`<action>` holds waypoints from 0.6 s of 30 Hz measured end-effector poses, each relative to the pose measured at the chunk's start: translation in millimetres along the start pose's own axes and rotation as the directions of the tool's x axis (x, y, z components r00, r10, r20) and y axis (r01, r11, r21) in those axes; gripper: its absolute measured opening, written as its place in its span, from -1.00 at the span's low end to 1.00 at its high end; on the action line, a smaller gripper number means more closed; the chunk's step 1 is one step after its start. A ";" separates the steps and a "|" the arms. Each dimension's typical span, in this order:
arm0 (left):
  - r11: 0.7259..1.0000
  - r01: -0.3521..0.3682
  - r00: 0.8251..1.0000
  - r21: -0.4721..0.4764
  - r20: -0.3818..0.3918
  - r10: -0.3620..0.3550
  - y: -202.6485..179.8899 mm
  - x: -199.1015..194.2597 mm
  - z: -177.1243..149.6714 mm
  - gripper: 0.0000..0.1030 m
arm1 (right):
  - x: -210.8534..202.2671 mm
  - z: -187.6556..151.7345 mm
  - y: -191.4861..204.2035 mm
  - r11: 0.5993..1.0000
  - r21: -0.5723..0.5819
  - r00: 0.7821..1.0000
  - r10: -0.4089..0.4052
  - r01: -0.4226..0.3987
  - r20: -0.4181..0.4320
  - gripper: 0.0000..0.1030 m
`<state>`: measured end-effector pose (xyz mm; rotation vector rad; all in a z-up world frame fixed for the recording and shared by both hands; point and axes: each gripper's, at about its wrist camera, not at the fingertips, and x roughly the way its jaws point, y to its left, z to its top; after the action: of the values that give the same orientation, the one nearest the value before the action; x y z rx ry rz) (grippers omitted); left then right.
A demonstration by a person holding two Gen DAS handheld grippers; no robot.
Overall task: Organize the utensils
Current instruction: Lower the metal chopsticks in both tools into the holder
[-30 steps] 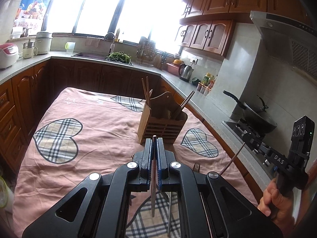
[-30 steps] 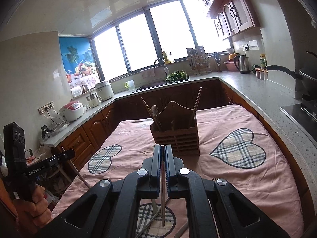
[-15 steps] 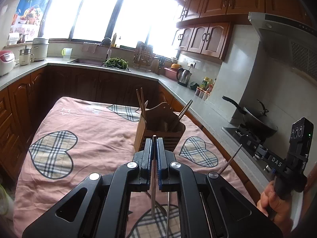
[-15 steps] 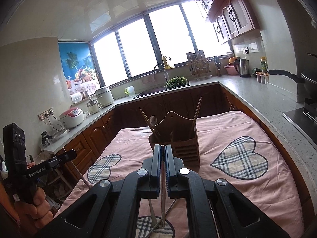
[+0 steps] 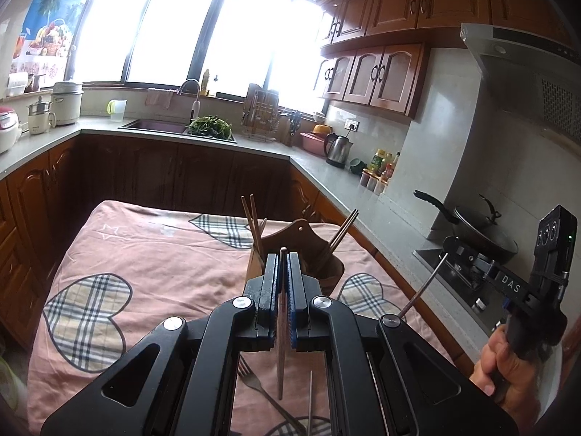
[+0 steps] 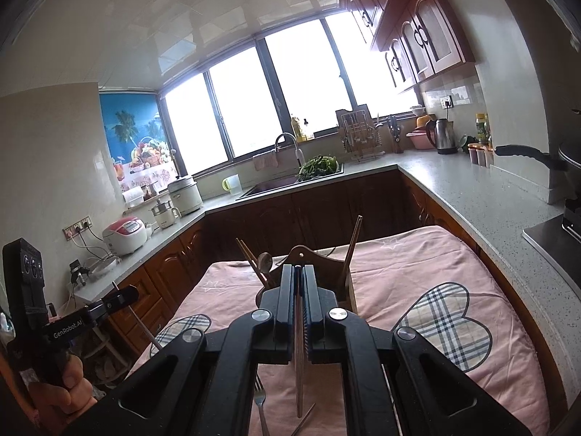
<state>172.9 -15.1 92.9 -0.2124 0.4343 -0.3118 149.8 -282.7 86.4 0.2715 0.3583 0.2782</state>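
Left gripper (image 5: 282, 272) and right gripper (image 6: 298, 283) each clamp one upright chopstick (image 5: 280, 345), long axis vertical; wooden holder (image 5: 308, 254) sits dead ahead at frame centre on the desk (image 5: 145, 254), both hands about equally near.

Non-task items: kettle (image 5: 337, 149) mid-right on counter; wok (image 5: 483, 234) right edge; rice cooker (image 6: 125, 235) left; greens (image 5: 210, 126) by sink, ctr.

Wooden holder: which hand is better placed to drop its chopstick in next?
Right, narrowly. Each tool is shut on a chopstick, but the holder sits dead ahead of the right tool and slightly right of the left tool.
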 end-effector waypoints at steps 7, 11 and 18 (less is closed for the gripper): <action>1.000 -0.008 1.000 0.008 0.024 0.008 1.8 18.9 23.3 -0.93 | 15.1 26.2 -6.8 1.000 0.000 0.999 -0.007 0.007 0.041 -0.93; 1.000 -0.013 0.999 0.008 0.038 0.013 2.6 28.6 35.3 -0.93 | 23.9 39.8 -8.7 1.000 -0.003 0.998 -0.011 0.011 0.061 -0.93; 1.000 -0.016 0.997 0.000 0.073 0.016 2.8 45.5 53.9 -0.93 | 43.8 58.6 -12.6 1.000 -0.004 0.997 -0.019 0.019 0.080 -0.93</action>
<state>236.7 -20.7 122.7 -0.2190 0.3640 -0.2876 214.2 -293.0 122.0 0.2741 0.2807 0.2487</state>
